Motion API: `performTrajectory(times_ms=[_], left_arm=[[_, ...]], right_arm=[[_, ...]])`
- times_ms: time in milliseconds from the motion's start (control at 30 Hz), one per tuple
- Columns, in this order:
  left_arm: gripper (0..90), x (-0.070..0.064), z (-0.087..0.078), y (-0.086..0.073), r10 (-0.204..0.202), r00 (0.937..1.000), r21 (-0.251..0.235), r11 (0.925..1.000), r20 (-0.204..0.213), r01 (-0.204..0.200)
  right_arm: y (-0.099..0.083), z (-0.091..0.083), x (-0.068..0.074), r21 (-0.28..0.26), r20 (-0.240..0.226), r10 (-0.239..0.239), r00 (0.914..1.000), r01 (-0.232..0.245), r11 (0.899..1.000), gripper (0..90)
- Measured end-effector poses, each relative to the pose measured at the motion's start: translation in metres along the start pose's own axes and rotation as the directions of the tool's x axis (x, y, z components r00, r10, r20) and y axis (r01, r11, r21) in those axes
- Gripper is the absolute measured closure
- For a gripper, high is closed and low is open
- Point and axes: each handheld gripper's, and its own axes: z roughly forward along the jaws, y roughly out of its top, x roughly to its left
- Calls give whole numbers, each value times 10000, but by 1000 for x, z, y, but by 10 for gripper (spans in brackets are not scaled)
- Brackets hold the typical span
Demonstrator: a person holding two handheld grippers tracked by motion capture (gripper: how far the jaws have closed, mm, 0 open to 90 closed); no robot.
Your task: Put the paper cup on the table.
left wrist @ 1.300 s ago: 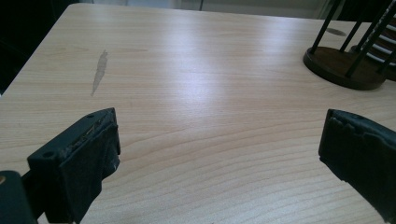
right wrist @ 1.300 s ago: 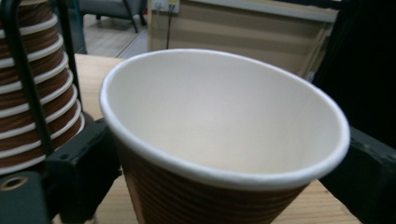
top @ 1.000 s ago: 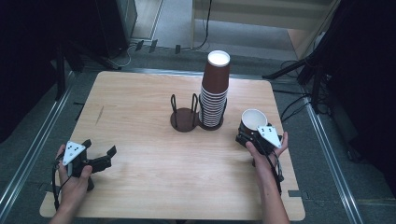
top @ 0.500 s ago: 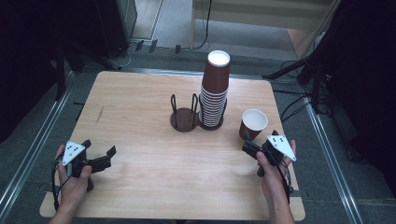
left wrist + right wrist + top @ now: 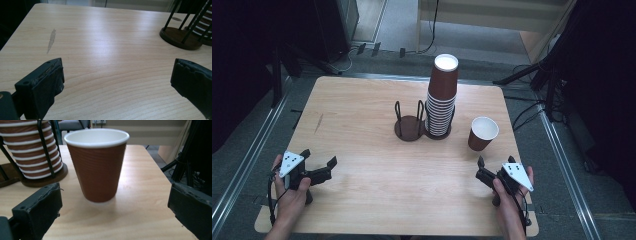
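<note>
A single brown paper cup with a white inside stands upright on the table's right side. My right gripper is open just short of it, jaws wide apart and not touching the cup. A tall stack of brown cups sits in the right slot of a black wire cup holder; the holder's left slot is empty. My left gripper rests open near the front left of the table with nothing between its jaws.
The wooden table has a dark scuff mark at its left. Tripod legs and cables stand on the floor past the right edge. Metal rails run along both sides.
My right gripper has let go of the single cup and drawn back toward the person; the cup now stands alone on the table. The left gripper has not moved.
</note>
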Motion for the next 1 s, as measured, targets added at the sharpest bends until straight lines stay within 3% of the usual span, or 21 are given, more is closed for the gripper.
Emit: performTrajectory(times_ms=[200, 333, 400, 467, 567, 733, 867, 933, 1000], left_arm=[[0, 1, -1, 0, -38, 9998, 42, 10000, -172, 39], [0, 3, -2, 1, -120, 9998, 62, 9999, -181, 121], [0, 4, -1, 1, -193, 9996, 43, 9998, -211, 194], [0, 5, -1, 1, -270, 9994, 112, 9996, -236, 273], [0, 5, -2, 1, -316, 9993, 83, 9995, -201, 317], [0, 3, 1, 1, -200, 9994, 152, 9997, -269, 204], [0, 2, 1, 0, -66, 9997, 234, 9997, -252, 72], [0, 2, 1, 0, -68, 9996, 239, 9997, -278, 75], [0, 2, 0, 0, -85, 9996, 223, 9997, -273, 91]], right_arm=[[-13, -13, -9, 43, 439, -32, 9990, 30, 10000, 0], [-18, -21, -18, 54, 623, -296, 9976, 293, 9996, 0], [-19, -24, -25, 90, 762, 19, 9971, -25, 10000, 0], [-21, -27, -32, 87, 938, -131, 9955, 124, 9999, 0], [-23, -33, -41, 73, 1089, 58, 9940, -66, 10000, 0], [-27, -45, -49, 76, 1160, -343, 9927, 337, 9994, 0], [-29, -51, -55, 105, 1264, -1003, 9869, 998, 9949, 0], [-29, -53, -59, 309, 1011, -951, 9903, 925, 9952, 0], [-29, -53, -60, 548, 1091, -840, 9905, 784, 9954, 0]])
